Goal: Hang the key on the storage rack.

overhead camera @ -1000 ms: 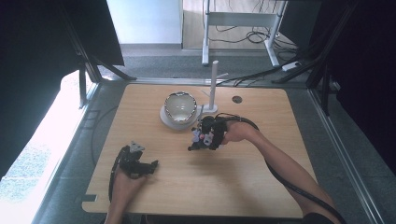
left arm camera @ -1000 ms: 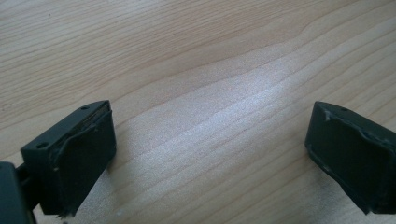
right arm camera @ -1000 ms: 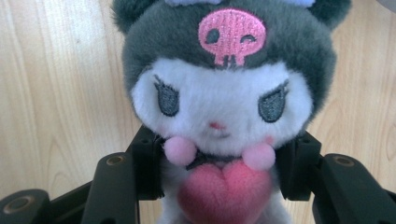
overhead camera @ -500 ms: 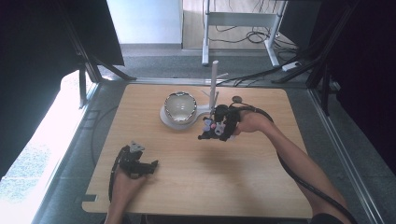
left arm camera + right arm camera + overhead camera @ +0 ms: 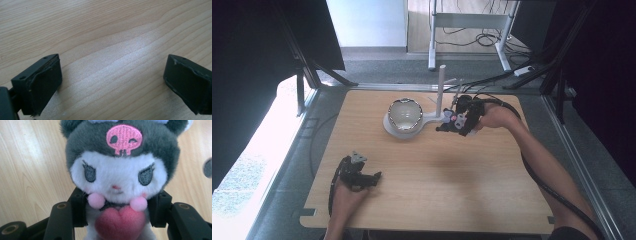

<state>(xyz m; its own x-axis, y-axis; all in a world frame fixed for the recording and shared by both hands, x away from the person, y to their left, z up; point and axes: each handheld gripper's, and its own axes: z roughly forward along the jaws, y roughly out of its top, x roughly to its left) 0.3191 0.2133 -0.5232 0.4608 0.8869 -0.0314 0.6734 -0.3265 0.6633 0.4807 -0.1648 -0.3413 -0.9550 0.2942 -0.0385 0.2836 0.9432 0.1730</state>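
While its jaws clamp the plush doll, right hand-held gripper beside bowl; left hand-held gripper apart.

One plush toy, one bowl, one white stand, two grippers: left gripper, right gripper

Right gripper view: plush toy held in the right gripper.
The 2 black jaws clamp its body at either side; it faces the camera above the wooden table.
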